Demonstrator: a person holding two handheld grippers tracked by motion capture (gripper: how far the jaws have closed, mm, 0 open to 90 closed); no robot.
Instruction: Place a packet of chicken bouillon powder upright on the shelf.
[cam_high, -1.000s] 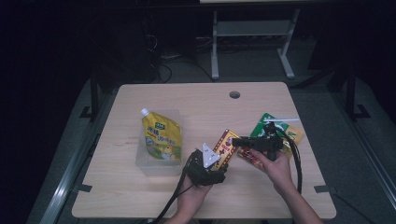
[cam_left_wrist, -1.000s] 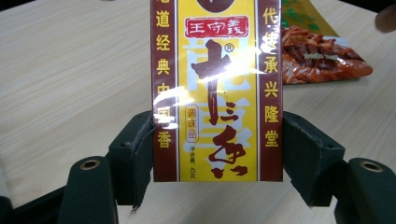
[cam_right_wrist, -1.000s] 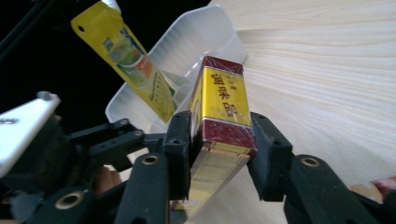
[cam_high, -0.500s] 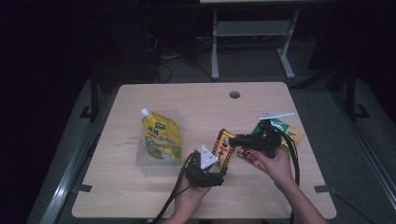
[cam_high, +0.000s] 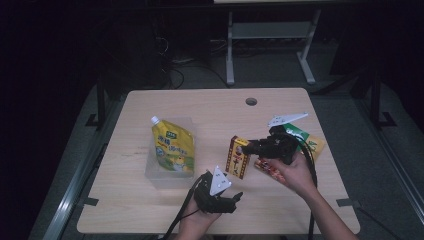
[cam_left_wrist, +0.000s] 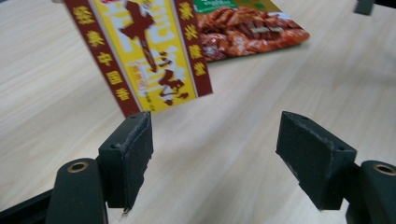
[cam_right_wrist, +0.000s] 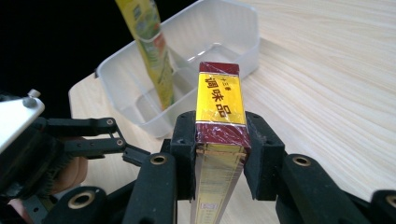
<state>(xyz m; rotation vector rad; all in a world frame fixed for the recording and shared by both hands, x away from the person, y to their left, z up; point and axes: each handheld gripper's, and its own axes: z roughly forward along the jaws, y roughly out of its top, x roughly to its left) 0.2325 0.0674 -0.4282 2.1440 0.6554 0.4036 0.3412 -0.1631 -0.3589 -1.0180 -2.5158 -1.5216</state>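
- The right gripper (cam_high: 248, 147) pinches a red-and-yellow box (cam_high: 238, 157) by its upper end; in the right gripper view both pads press flat on the box's (cam_right_wrist: 219, 105) narrow sides, with the gripper's (cam_right_wrist: 219, 154) jaws drawn in on it.
- The box hangs clear of the bench (cam_high: 210, 107), tilted a little, over the middle of the right half and toward the near edge.
- The left gripper (cam_high: 235, 199) sits low near the near edge, about mid-width, held in the person's left hand (cam_high: 197, 220).
- Its jaws stand spread with nothing between them and have just been opening wider; in the left gripper view the bare wood shows between the two pads of the gripper (cam_left_wrist: 215, 140), and the box (cam_left_wrist: 140, 51) hangs just beyond them.
- A red snack packet (cam_high: 270, 170) lies flat on the bench under the right hand (cam_high: 295, 172); the left gripper view shows it (cam_left_wrist: 247, 30) behind the box.
- A green packet (cam_high: 305, 137) lies near the right edge, just beyond the red one.
- A clear plastic tray (cam_high: 167, 177) stands on the left half of the bench, and a yellow spouted pouch (cam_high: 172, 147) leans in it, spout toward the far left corner.
- In the right gripper view the tray (cam_right_wrist: 229, 28) lies just beyond the box's end, with the pouch (cam_right_wrist: 149, 46) upright inside.
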